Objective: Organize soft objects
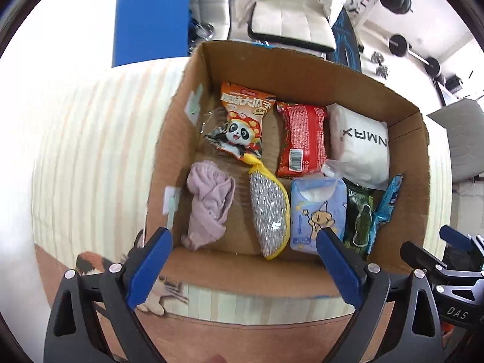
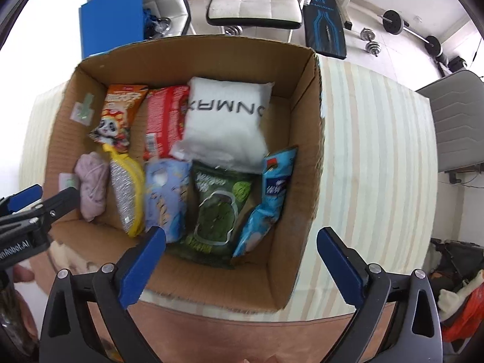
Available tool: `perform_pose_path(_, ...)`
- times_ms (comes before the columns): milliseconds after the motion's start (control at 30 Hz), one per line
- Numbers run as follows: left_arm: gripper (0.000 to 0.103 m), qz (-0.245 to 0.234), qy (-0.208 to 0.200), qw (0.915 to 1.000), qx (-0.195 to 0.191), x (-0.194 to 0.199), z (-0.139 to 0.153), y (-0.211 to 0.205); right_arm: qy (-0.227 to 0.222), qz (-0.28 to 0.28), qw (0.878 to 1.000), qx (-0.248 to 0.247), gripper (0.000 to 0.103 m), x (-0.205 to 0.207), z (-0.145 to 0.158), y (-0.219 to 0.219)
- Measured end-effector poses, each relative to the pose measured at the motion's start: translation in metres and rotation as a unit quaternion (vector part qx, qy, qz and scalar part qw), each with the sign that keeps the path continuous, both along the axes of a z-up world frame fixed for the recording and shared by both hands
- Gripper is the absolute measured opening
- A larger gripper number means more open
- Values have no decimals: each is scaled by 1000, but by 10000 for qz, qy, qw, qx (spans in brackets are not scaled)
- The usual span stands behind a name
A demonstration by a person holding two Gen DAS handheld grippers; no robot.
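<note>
An open cardboard box holds soft items: a pink cloth, a silver and yellow scrubber, a panda snack bag, a red packet, a white pillow, a blue tissue pack, a green bag and a light-blue bag. My left gripper is open and empty above the box's near wall. My right gripper is open and empty over the box's near right corner.
The box stands on a pale striped cloth over a wooden table. A white chair, a blue board, and weights lie beyond. The right gripper shows at the right edge of the left wrist view.
</note>
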State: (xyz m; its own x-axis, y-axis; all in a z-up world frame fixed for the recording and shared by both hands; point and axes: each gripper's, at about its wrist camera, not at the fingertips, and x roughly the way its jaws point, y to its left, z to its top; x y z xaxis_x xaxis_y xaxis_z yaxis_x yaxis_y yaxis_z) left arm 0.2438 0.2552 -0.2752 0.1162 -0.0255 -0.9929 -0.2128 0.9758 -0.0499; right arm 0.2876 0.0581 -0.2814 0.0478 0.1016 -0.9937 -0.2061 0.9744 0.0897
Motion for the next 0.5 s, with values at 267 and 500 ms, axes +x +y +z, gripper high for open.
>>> perform_pose_path(267,98,29,-584,9973,450,-35,29,-17,-365,-186,9990,169,102,-37,20,-12)
perform_pose_path(500,98,-227,-1172,9902,722,-61,84,-42,-670,-282,9966,396,102,-66,58,-28)
